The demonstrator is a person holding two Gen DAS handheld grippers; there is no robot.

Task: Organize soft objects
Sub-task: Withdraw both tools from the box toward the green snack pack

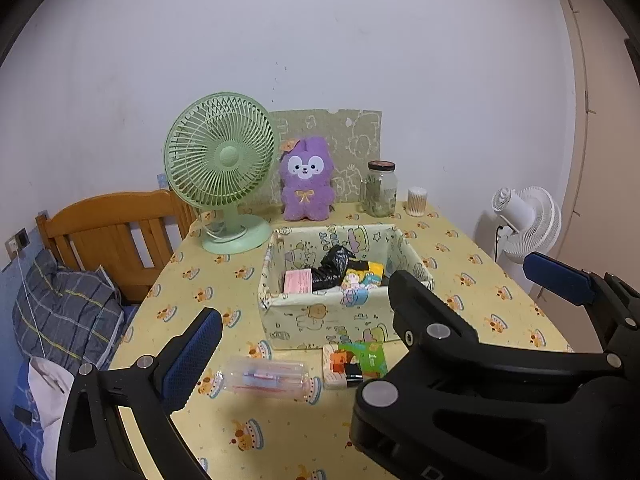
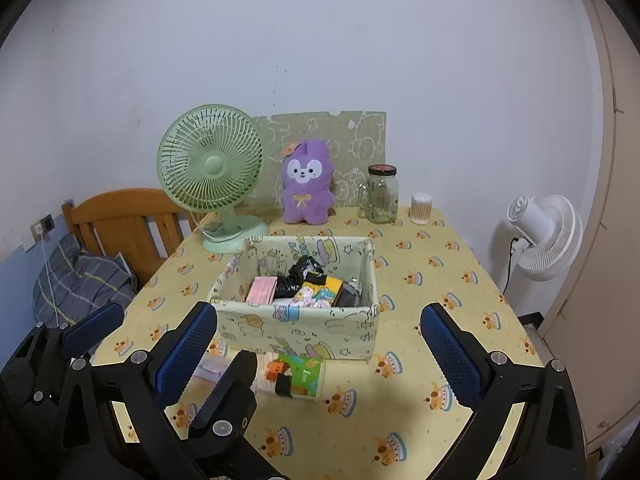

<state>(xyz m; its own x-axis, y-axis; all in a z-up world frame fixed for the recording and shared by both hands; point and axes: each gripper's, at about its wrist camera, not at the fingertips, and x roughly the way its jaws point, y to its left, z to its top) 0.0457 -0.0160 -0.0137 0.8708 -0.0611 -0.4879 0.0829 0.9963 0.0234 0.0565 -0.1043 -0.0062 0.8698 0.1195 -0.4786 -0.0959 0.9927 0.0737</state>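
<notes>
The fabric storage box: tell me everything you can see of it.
The fabric storage box is a pale, open-topped, soft-sided rectangle printed with pastel cartoon animals inside and out. It stands upright mid-table on the yellow tablecloth, holding a pink packet, a crumpled black bag and colourful soft items. A small colourful pack lies just before its front wall. Neither claw touches it.

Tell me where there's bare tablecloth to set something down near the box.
Right of the fabric box, the tablecloth lies bare toward the table's right edge. Another free strip sits between the green fan and the box's left wall. Crowded: in front of the box, the colourful pack and clear packet; along the wall, plush, jar, swab tub.
</notes>
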